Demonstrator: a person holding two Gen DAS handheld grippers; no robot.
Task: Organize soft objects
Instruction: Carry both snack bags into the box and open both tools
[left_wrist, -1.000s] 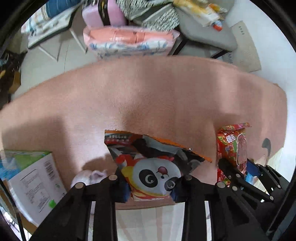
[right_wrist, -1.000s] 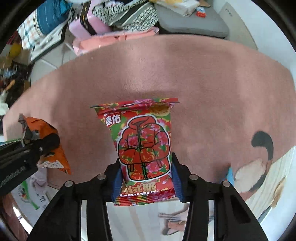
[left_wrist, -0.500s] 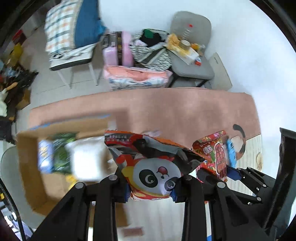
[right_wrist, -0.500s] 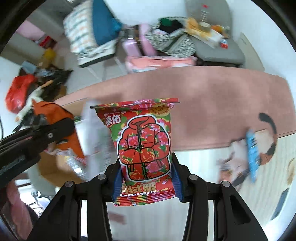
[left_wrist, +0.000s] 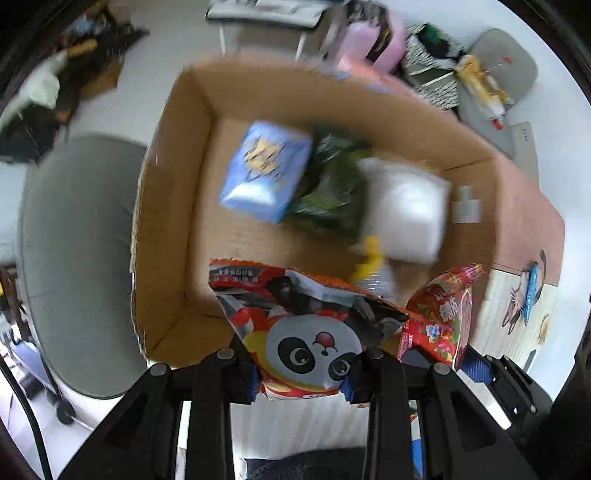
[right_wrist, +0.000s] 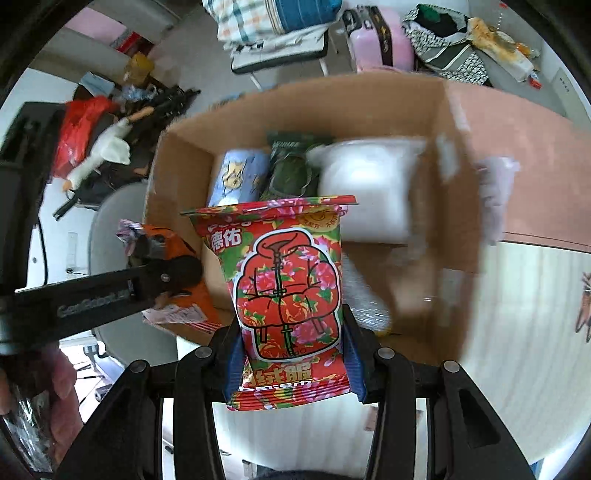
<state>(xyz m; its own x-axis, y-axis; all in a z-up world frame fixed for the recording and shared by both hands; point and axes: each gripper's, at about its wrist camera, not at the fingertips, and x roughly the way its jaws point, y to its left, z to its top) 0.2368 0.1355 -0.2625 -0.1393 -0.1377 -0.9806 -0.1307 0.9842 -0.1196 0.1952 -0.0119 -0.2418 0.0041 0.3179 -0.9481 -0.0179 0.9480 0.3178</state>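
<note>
- Panda snack bag (left_wrist: 306, 332) is pinched low down between the pads of the left gripper (left_wrist: 301, 369), jaws clamped tight on it; it hangs over the near edge of the cardboard box (left_wrist: 173, 206), above the near wall.
- Red floral jacket-print pack (right_wrist: 290, 295) sits between the blue pads of the right gripper (right_wrist: 291, 362), jaws part-closed and pressing both its sides; it hangs over the near side of the box, just beside the panda bag.
- Inside the box: a blue printed pack (left_wrist: 266, 170) toward the far left, a dark green pack (left_wrist: 328, 188) touching it, a white soft pack (left_wrist: 404, 210) toward the far right; a yellow item (left_wrist: 369, 254) lies near the white pack, too blurred to name.
- Pink mat (left_wrist: 528, 206) lies beyond the box's right wall; grey round cushion (left_wrist: 74, 258) sits left of the box.
- Step, as judged: carry phase, both packs over the box, not yet released.
- Next move likely calls for bringing both further over the bare box floor nearest the grippers, lowering, then opening the jaws; dropping now risks the panda bag catching the near wall.
</note>
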